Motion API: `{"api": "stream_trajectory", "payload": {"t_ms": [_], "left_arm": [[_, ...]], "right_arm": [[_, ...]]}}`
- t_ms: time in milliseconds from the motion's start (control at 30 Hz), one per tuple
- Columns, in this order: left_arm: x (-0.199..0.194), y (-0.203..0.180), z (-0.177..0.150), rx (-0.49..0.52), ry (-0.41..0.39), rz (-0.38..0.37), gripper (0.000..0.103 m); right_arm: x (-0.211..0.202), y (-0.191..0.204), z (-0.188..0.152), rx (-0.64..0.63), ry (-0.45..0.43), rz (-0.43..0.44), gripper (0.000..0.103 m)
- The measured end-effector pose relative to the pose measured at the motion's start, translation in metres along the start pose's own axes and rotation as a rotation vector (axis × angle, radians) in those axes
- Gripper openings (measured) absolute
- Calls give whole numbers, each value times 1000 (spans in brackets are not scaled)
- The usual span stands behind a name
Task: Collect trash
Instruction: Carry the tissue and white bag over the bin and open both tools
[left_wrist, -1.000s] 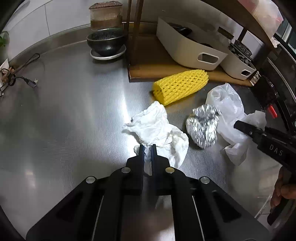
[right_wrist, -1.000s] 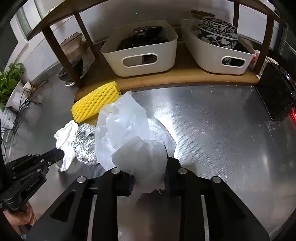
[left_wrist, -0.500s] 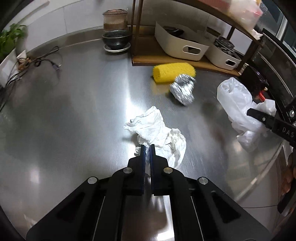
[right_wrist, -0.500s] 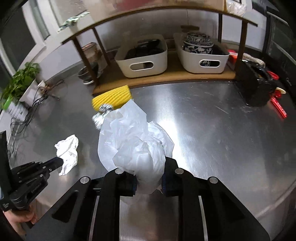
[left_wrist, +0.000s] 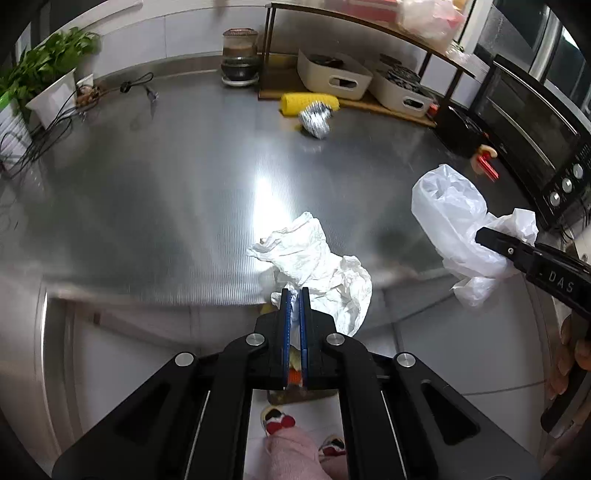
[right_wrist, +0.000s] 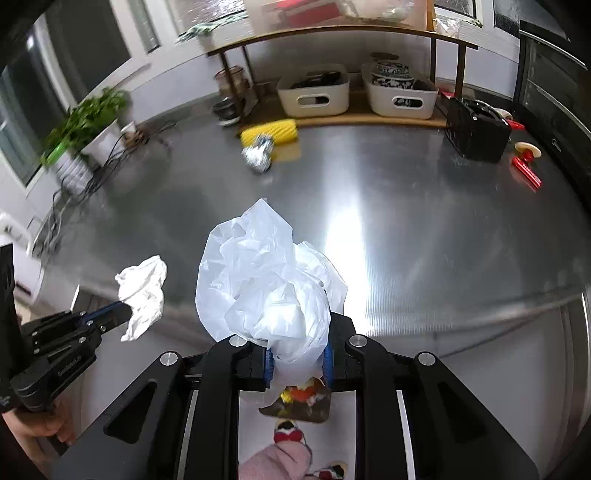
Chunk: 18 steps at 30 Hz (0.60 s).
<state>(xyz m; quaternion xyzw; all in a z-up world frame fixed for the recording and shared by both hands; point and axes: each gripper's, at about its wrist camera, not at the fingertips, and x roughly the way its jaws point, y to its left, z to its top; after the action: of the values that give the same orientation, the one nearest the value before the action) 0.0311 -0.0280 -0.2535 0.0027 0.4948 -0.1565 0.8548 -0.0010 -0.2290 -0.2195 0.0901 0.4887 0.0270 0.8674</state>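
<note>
Both tongs have lifted off the counter (left_wrist: 184, 192), left tongs (left_wrist: 294, 295) pinching tissue (left_wrist: 314, 266), right tongs (right_wrist: 297, 360) pinching a plastic bag (right_wrist: 266, 280) hiding their tips.

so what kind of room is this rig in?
Most likely a home kitchen: a stainless steel counter, a countertop oven with knobs at its right edge, and a wooden rack holding white bins of dishes.

My black left gripper (left_wrist: 294, 295) with blue pads pinches a crumpled white paper towel (left_wrist: 314, 266), and my black right gripper (right_wrist: 298, 360), blue-padded too, grips a translucent white plastic bag (right_wrist: 266, 280). Behind them on the grey brushed-steel counter (left_wrist: 166, 192) lie a yellow netted foam sleeve (left_wrist: 308, 102) and a shiny silver foil ball (left_wrist: 314, 119). Two white bins (right_wrist: 313, 94) sit on the brown wooden shelf (right_wrist: 354, 114), one holding blue-and-white patterned bowls (right_wrist: 393, 71).
</note>
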Motion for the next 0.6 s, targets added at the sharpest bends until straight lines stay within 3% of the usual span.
{"api": "stream_trajectory", "payload": {"t_ms": [300,600], "left_arm": [[-2,2,-71,-19,56,14,3],[51,5,-116,-36,168,-10,3]], "right_arm": [[16,10,-74,-3,117,20,21],[70,7,-113,26,253,-3,21]]}}
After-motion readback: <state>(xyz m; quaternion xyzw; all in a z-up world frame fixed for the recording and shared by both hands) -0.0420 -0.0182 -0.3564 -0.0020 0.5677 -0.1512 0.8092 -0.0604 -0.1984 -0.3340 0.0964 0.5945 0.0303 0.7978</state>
